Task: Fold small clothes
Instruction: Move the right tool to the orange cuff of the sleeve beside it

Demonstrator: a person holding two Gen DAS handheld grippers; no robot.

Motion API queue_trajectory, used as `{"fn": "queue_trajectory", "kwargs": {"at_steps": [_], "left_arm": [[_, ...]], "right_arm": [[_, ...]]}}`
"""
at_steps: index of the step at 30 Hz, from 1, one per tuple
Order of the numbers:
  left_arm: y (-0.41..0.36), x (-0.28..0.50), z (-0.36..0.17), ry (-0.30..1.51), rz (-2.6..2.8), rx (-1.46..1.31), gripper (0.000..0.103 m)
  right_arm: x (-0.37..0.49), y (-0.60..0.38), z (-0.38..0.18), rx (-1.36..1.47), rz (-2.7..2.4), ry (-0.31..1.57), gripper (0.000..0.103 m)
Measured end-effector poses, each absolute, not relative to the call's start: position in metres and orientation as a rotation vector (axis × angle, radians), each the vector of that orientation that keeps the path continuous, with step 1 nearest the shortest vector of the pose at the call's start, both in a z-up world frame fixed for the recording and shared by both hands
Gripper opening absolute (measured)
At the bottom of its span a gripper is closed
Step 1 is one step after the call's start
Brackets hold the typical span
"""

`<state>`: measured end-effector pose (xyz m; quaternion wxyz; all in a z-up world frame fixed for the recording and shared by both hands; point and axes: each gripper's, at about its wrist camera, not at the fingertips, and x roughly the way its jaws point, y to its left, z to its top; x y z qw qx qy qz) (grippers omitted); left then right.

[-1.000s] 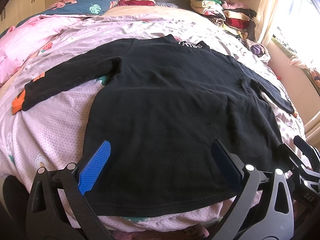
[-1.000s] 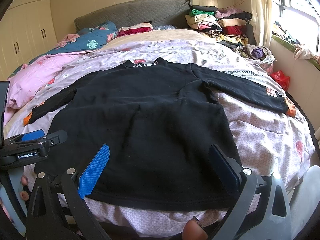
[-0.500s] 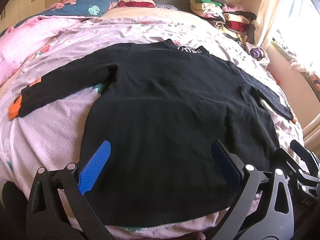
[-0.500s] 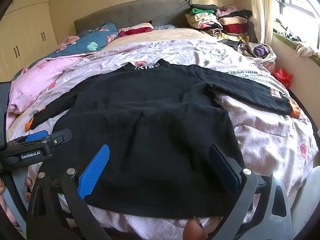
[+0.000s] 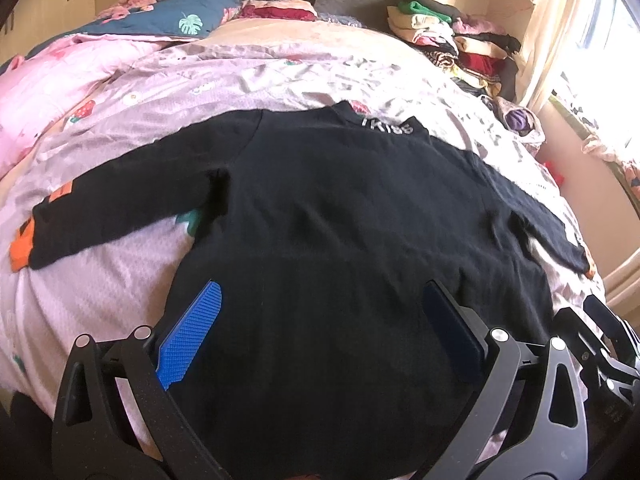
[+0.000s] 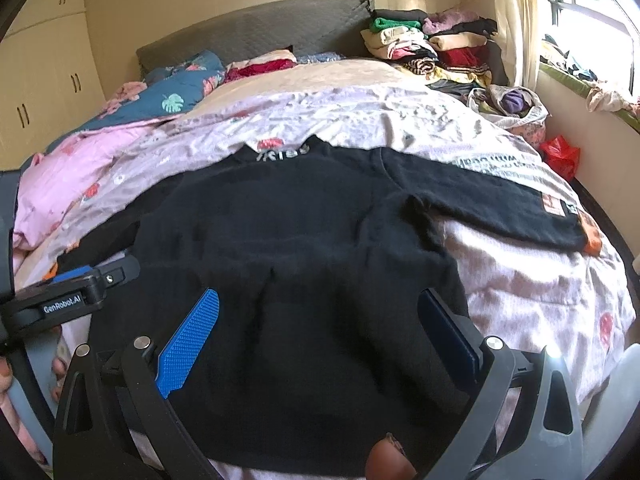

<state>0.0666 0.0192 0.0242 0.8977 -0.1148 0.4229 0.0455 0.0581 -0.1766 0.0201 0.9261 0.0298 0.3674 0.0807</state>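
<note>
A black long-sleeved top is lying flat and face-down across the pink bedspread, collar pointing toward twelve o'clock, hem toward six, filling the middle of both wrist views. Starting at nine o'clock, its left sleeve is stretching out over the bedspread, ending in an orange cuff near the bed's edge. The left gripper is hovering over the hem near the garment's left lower corner, its blue-padded fingers spread wide and pinching nothing. Moving on, the right gripper is hanging over the hem toward the other side, jaws likewise spread and empty. At about three o'clock the right sleeve is reaching out, with a patch and an orange cuff at its tip. The fabric is looking soft, limp and light, likely a knit that is going to sag and drag rather than hold shape, so pinching a cuff or shoulder seam and carrying the sleeve across the body seems the sensible hold; a shallow pinch risks catching the bedspread too. Folded clothes are sitting stacked at one o'clock.
</note>
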Motion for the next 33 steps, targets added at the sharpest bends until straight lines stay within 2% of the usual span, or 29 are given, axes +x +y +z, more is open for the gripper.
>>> {"fn": "queue_trajectory", "kwargs": {"at_steps": [18,33], "left_arm": [[0.037,0.115,0.036,0.901,0.106,-0.277,0.094],[0.034,0.160,0.044,0.910,0.110,-0.276,0.094]], "right_arm": [[0.106,-0.175,0.050,0.080,0.146,0.719,0.099],[0.171,-0.217,0.063,0.213,0.026,0.684,0.099]]}}
